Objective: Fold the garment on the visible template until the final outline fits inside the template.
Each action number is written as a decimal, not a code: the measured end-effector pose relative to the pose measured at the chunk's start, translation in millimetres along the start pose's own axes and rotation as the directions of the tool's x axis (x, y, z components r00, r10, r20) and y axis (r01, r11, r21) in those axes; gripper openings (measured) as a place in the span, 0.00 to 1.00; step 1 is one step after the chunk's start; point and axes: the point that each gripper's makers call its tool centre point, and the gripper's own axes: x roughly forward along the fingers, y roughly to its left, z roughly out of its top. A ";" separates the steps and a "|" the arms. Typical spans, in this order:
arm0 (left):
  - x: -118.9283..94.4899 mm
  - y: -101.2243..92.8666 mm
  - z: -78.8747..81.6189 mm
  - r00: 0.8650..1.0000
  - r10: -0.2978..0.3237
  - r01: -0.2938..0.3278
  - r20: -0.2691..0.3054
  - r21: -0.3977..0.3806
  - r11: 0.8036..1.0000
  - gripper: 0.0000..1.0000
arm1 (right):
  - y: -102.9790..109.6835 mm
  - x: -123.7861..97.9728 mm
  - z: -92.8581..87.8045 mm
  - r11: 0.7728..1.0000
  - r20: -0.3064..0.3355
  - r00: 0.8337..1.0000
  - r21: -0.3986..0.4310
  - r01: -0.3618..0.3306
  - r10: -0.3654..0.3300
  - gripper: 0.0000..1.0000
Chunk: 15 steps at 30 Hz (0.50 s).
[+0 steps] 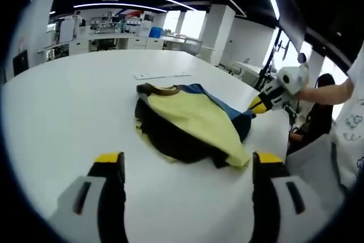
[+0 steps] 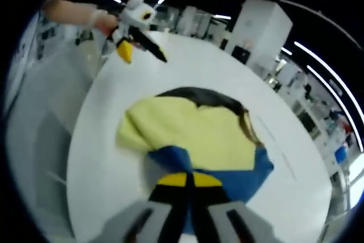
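The garment point(image 1: 190, 120) lies bunched in the middle of the white table point(image 1: 74, 106): a yellow panel on top, black cloth under it, blue cloth at the far side. My left gripper point(image 1: 187, 160) is open, its jaws wide apart just short of the garment's near edge, holding nothing. In the left gripper view my right gripper point(image 1: 263, 104) reaches in from the right to the blue cloth. In the right gripper view my right gripper point(image 2: 189, 180) is shut on the blue edge of the garment point(image 2: 193, 132). My left gripper point(image 2: 136, 46) hovers beyond the garment.
A thin pale template line point(image 1: 162, 75) runs on the table behind the garment, also visible as a faint line point(image 2: 273, 143). A person's hand point(image 1: 321, 92) holds the right gripper. Desks and shelves point(image 1: 114, 35) stand beyond the table's far edge.
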 end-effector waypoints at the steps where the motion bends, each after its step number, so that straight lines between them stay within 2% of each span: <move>1: 0.2 -0.3 0.1 1.000 0.000 0.000 -0.001 0.001 1.000 0.90 | -4.1 -0.2 3.7 1.000 0.004 1.000 0.001 0.003 -0.003 0.00; 6: 0.5 -1.6 1.1 1.000 -0.003 0.003 0.001 0.000 1.000 0.90 | -28.6 7.5 20.1 1.000 0.022 1.000 0.009 0.020 -0.020 0.00; 8: 0.5 -1.2 1.3 1.000 -0.003 0.003 0.002 -0.003 1.000 0.90 | -40.2 14.8 22.7 0.999 0.017 0.999 0.045 0.026 -0.027 0.00; 12: -0.5 -0.1 2.7 1.000 -0.005 0.005 0.008 -0.007 1.000 0.90 | -61.4 31.7 22.8 0.991 0.019 0.999 0.129 0.033 -0.035 0.00; 15: -1.3 2.8 3.2 1.000 -0.001 0.001 0.011 -0.010 1.000 0.90 | -72.0 43.6 20.4 0.990 0.006 0.999 0.134 0.039 -0.041 0.00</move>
